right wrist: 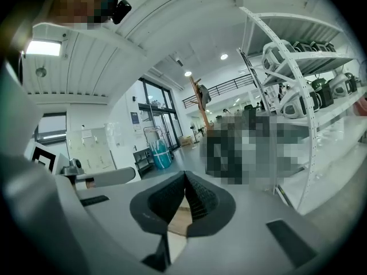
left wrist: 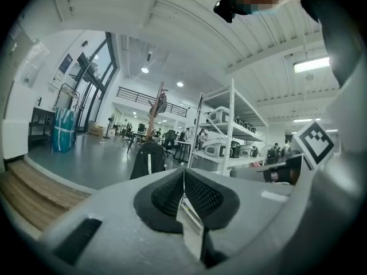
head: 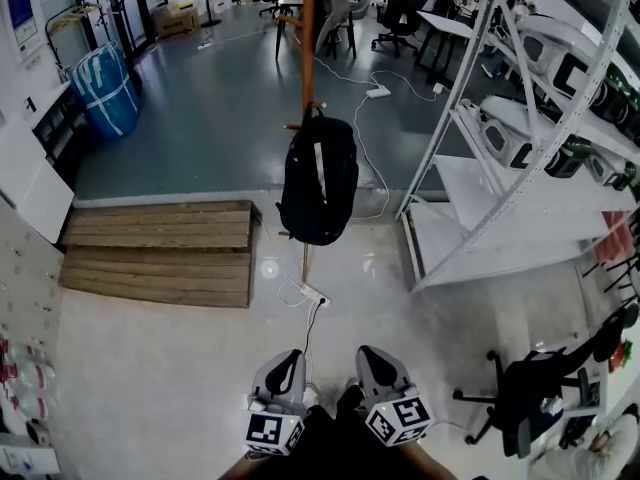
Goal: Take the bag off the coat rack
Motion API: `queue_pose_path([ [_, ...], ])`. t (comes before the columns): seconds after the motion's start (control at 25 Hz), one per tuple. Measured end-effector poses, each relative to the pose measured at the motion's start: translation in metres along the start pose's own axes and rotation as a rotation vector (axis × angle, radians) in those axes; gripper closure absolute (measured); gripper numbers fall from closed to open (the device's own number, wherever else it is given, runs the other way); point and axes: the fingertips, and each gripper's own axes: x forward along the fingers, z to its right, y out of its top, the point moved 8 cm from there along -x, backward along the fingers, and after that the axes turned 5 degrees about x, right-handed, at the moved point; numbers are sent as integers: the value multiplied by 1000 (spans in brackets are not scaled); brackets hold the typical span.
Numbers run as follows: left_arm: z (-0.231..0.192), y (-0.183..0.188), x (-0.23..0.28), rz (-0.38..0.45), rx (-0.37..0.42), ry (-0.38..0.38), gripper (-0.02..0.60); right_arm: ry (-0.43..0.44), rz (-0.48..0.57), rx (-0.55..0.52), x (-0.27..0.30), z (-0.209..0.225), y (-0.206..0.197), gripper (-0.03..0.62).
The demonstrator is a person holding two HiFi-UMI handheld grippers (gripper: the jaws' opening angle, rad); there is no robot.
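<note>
The black bag (head: 318, 180) is hanging partway up the wooden coat rack (head: 308, 38), well ahead of both claws. Its body is covering the pole behind it, the rack's top is running off the head view's upper edge, and its foot is hard to make out. In the right gripper view a mosaic patch is covering the area beside the rack's pole, so the bag cannot be made out there. The left claw (head: 287, 360) and the right claw (head: 370, 356) are sitting side by side at the bottom edge, with the hands behind them cut off. Each is showing its jaws pressed together with nothing between them. Pale floor is lying open between the claws and the rack, with a cable (head: 312, 294) trailing across it. A wooden platform (head: 160, 253) is bordering this stretch on the left and a white shelving unit (head: 500, 168) on the right, with an office chair (head: 530, 393) standing nearer.
</note>
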Motion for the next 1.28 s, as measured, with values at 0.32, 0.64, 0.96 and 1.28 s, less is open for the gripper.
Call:
queue_pose_path([
  [0.32,-11,-3,18,-11,-21,-7,563,-23,-13,13,14,11,-2,582],
  [0.64,-14,2,70,-5,6,18,562,13,-2,14,53,48,21,582],
  [0.96,-6,14,147,0,1,66,561,63,-27,-1,97,108,57,582],
  [1.28,15,27,215,-10,-3,131,562,127,-57,-18,132,172,89,582],
])
